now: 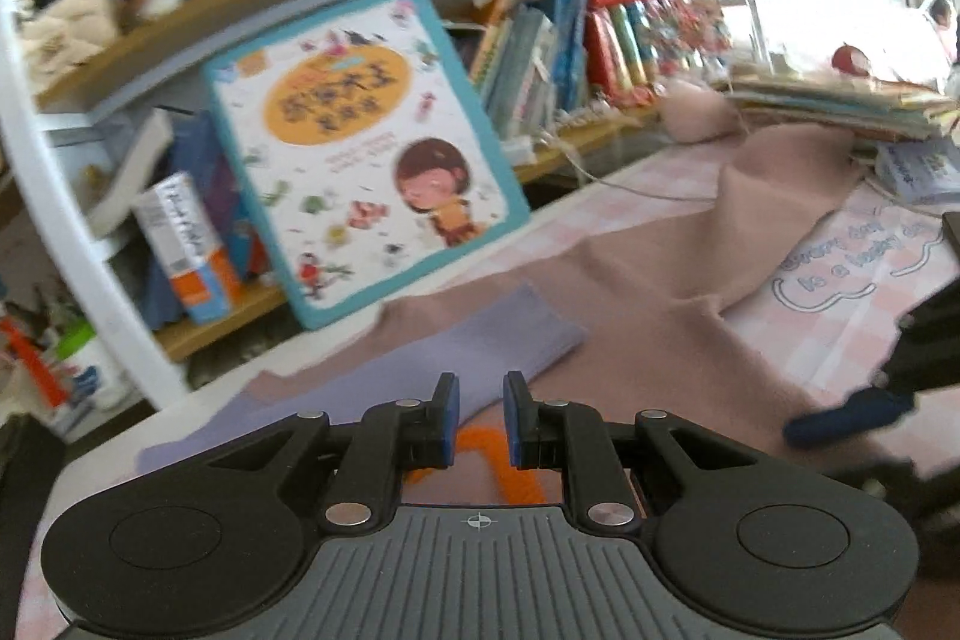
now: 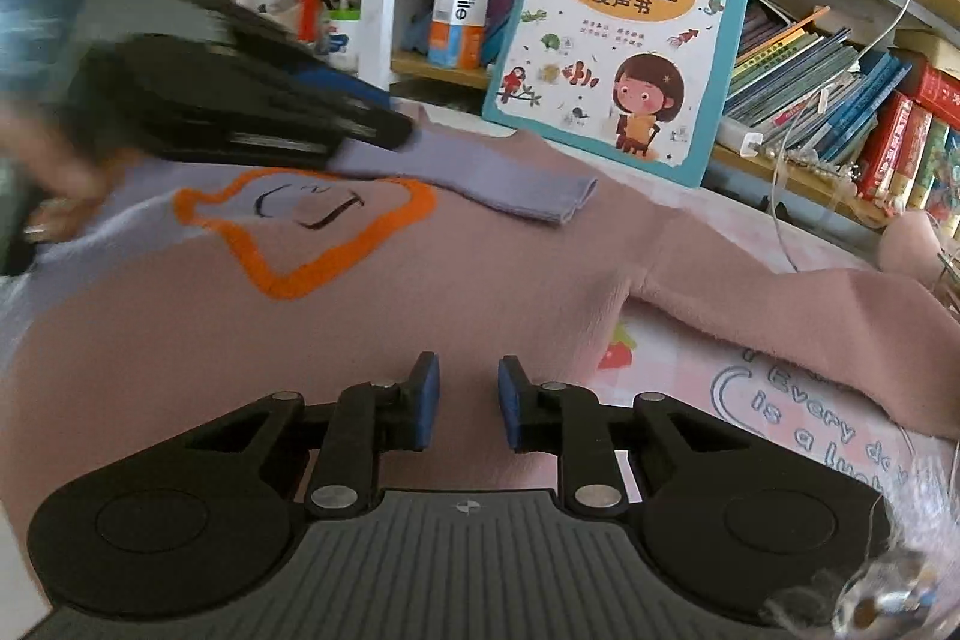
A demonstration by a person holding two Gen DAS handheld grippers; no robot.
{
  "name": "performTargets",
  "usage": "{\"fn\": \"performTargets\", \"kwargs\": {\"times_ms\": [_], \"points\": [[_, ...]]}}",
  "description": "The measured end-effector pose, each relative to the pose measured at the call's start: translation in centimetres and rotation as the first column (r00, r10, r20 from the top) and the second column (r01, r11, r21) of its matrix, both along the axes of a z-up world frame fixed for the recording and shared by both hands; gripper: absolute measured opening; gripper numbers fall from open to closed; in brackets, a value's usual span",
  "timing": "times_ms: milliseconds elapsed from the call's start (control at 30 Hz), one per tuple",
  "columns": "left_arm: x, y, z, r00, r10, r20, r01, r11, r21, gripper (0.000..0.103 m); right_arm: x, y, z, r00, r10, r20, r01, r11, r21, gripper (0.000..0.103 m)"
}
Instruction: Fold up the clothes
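Right wrist, pink sweater (image 2: 480, 280) spread beneath open right tongs (image 2: 468, 400)

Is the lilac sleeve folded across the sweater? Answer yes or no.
Yes: the lilac sleeve lies flat across the pink sweater, just above its orange outline.

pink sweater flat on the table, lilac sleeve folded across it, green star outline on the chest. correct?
Not quite: the star outline on the pink knit sweater is orange, not green, as the right wrist view shows. The lilac sleeve does lie folded across it on the table.
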State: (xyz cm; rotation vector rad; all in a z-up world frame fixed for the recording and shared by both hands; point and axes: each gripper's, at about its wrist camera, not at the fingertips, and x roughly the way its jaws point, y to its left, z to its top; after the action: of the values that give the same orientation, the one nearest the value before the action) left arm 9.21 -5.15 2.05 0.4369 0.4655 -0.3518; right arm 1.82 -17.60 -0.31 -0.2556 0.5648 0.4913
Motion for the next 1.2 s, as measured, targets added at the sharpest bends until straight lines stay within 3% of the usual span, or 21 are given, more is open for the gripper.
{"fn": "performTargets", "kwargs": {"times_ms": [67,133,167,333,500,800,1100,1167,1200], "points": [[0.9,-1.0,-0.7,1.000,-0.021,-0.005,0.021,1.000,0.018,0.022,-0.1,-0.2,0.0,1.000,0.005,-0.006,-0.005,1.000,0.008,0.020],[1.8,-1.9,-1.4,0.999,-0.041,-0.010,0.041,0.999,0.035,0.037,0.0,-0.4,0.0,1.000,0.006,-0.012,-0.006,1.000,0.017,0.020],[2.1,-2.3,-1.7,0.999,-0.046,-0.005,0.046,0.998,0.045,0.038,0.0,-0.4,0.0,1.000,0.006,-0.012,-0.005,1.000,0.017,0.020],[3.6,-4.0,-3.2,0.998,-0.053,-0.035,0.056,0.994,0.098,0.039,-0.1,-0.3,0.0,1.000,0.005,-0.013,-0.005,1.000,0.020,0.020],[4.0,-5.2,-4.2,0.998,-0.056,0.005,0.055,0.986,0.159,0.039,0.0,-0.4,0.0,1.000,0.005,-0.016,-0.004,1.000,0.025,0.020],[4.1,-4.7,-4.4,0.999,-0.027,0.038,0.020,0.984,0.180,0.038,0.0,-0.4,0.0,1.000,0.004,-0.013,-0.003,1.000,0.020,0.020],[4.6,-5.8,-4.8,0.997,-0.058,0.057,0.042,0.970,0.237,0.033,-0.1,-0.4,0.0,1.000,0.002,-0.016,-0.002,1.000,0.026,0.020],[4.7,-6.1,-5.1,0.996,-0.069,0.060,0.052,0.965,0.258,0.026,0.0,-0.4,0.0,1.000,0.002,-0.017,-0.002,1.000,0.028,0.020],[4.8,-6.2,-5.2,0.995,-0.075,0.061,0.056,0.962,0.269,0.014,0.0,-0.5,0.0,1.000,0.002,-0.018,-0.002,1.000,0.029,0.020]]}}
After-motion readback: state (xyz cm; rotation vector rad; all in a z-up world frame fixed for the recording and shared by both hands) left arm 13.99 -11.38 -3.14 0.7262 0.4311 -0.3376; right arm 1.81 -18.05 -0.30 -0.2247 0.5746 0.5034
